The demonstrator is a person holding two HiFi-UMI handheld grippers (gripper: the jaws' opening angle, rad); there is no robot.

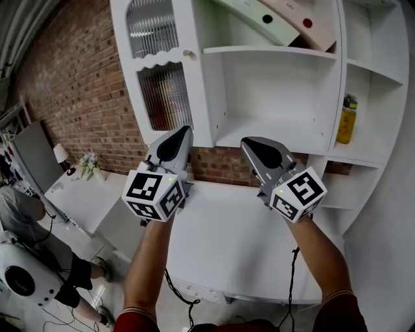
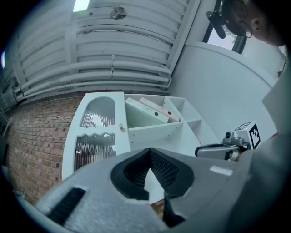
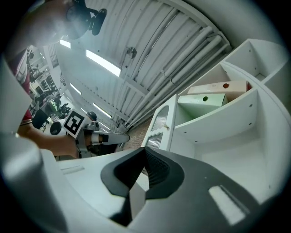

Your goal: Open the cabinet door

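Observation:
The white cabinet door with two ribbed glass panels stands at the cabinet's left, flush with the front as far as I can tell. Its small knob sits on its right edge, beside the open shelves. My left gripper is shut with nothing in it and points up below the door, well short of the knob. My right gripper is also shut and empty, below the middle shelf. In the left gripper view the door and the knob lie beyond the closed jaws. The right gripper view has the door further off.
A green folder box and a beige one lean on the top shelf. A yellow bottle stands on a right side shelf. A white table lies under my arms. A person sits at the lower left, by a brick wall.

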